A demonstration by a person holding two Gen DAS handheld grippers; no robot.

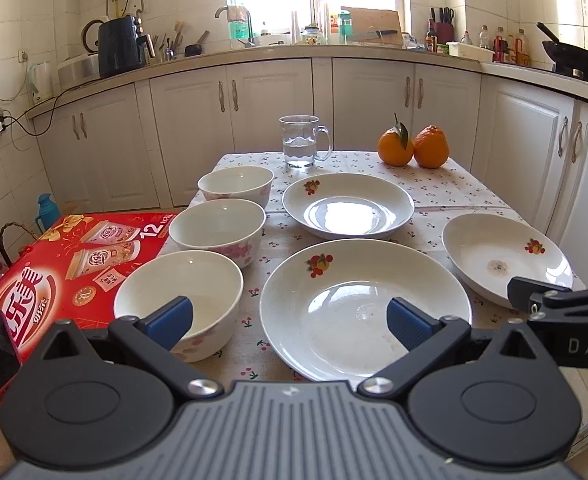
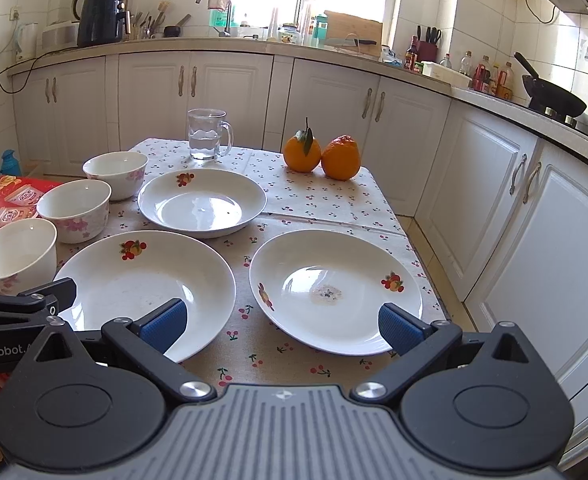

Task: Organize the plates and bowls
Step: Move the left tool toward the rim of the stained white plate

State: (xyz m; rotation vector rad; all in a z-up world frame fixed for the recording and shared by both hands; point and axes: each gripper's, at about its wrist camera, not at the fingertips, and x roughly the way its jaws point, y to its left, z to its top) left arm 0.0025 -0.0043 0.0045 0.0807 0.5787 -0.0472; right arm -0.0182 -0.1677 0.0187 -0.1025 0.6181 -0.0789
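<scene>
Three flowered bowls (image 1: 217, 228) stand in a row down the left of the bench (image 2: 314, 196), and three fruit-printed plates (image 2: 201, 200) are spread flat beside them, none stacked yet. The left tongs (image 1: 289, 320) hang wide apart over the gap between the nearest bowl (image 1: 181, 296) and the nearest plate (image 1: 366, 304). The right tongs (image 2: 281, 326) gape too, empty, facing the stained plate (image 2: 334, 288), probably to lift it onto another.
</scene>
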